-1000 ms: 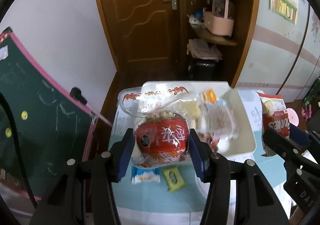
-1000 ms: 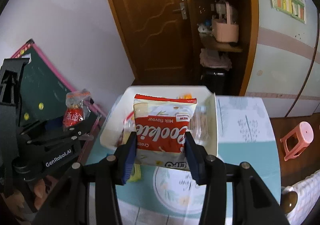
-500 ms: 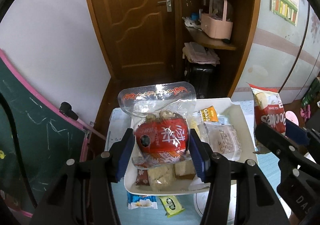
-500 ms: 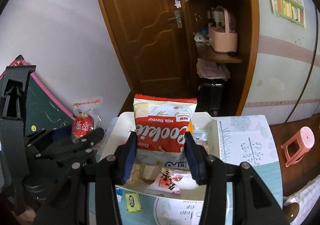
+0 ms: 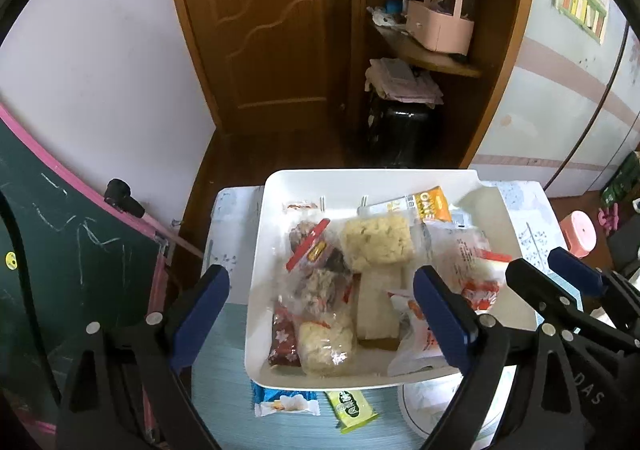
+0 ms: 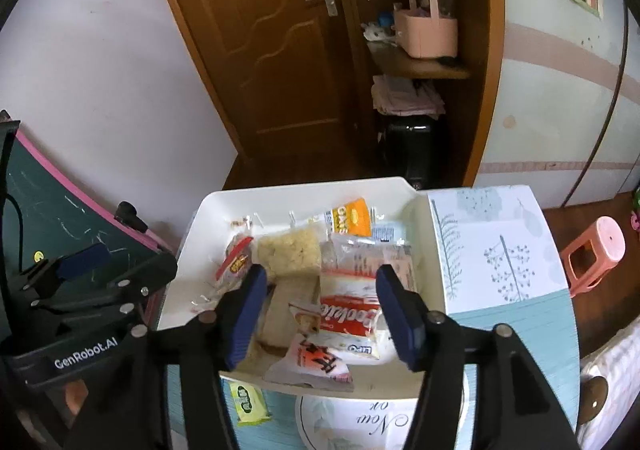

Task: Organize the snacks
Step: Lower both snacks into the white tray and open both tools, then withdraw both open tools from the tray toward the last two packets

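A white tray (image 5: 256, 270) (image 6: 188, 250) on the table holds several snack packets. My left gripper (image 5: 320, 314) is open and empty above the tray's near left part. My right gripper (image 6: 320, 318) is open and empty above the red and white cookie bag (image 6: 348, 320), which lies in the tray, also in the left wrist view (image 5: 476, 274). The red-labelled clear bag (image 5: 316, 250) lies in the tray's left half (image 6: 236, 262). A white packet with red writing (image 6: 312, 366) lies at the tray's near edge.
A blue and white packet (image 5: 286, 404) and a green packet (image 5: 352, 410) (image 6: 250, 406) lie on the teal tablecloth in front of the tray. A white plate (image 6: 360, 426) is under the tray's near edge. A chalkboard (image 5: 60, 250) stands left. A pink stool (image 6: 596, 254) stands right.
Both grippers opened. The left let go of the red-labelled clear bag and the right let go of the cookie bag; both bags now lie in the tray.
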